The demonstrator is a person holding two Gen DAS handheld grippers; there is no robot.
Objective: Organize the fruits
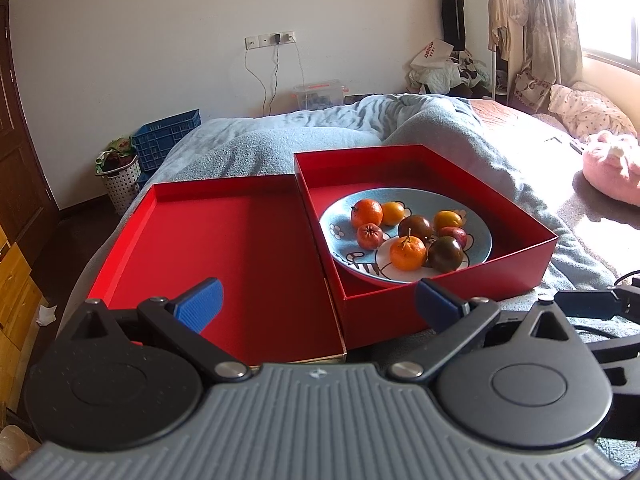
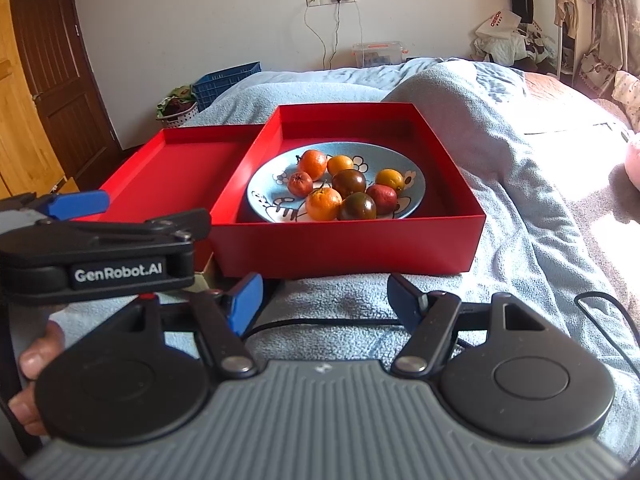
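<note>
A blue patterned plate [image 1: 478, 254] [image 2: 416, 196] with several fruits lies inside a deep red box [image 1: 452, 300] [image 2: 348, 244] on the bed. The fruits include orange tangerines [image 1: 407, 254] [image 2: 323, 203], dark green-brown tomatoes [image 1: 446, 254] [image 2: 357, 206], yellow fruits [image 1: 448, 220] and small red ones [image 1: 370, 236]. A shallow red lid [image 1: 224, 248] [image 2: 176, 168] lies empty to the box's left. My left gripper [image 1: 318, 304] is open and empty, near the front edge of lid and box. My right gripper [image 2: 325, 304] is open and empty, just before the box's front wall.
The boxes rest on a blue-grey blanket [image 1: 248, 140] [image 2: 520, 208]. A blue crate [image 1: 168, 138] and a dotted basket [image 1: 120, 178] stand on the floor at the left. A pink plush [image 1: 612, 168] lies at the right. A black cable [image 2: 608, 320] runs over the blanket.
</note>
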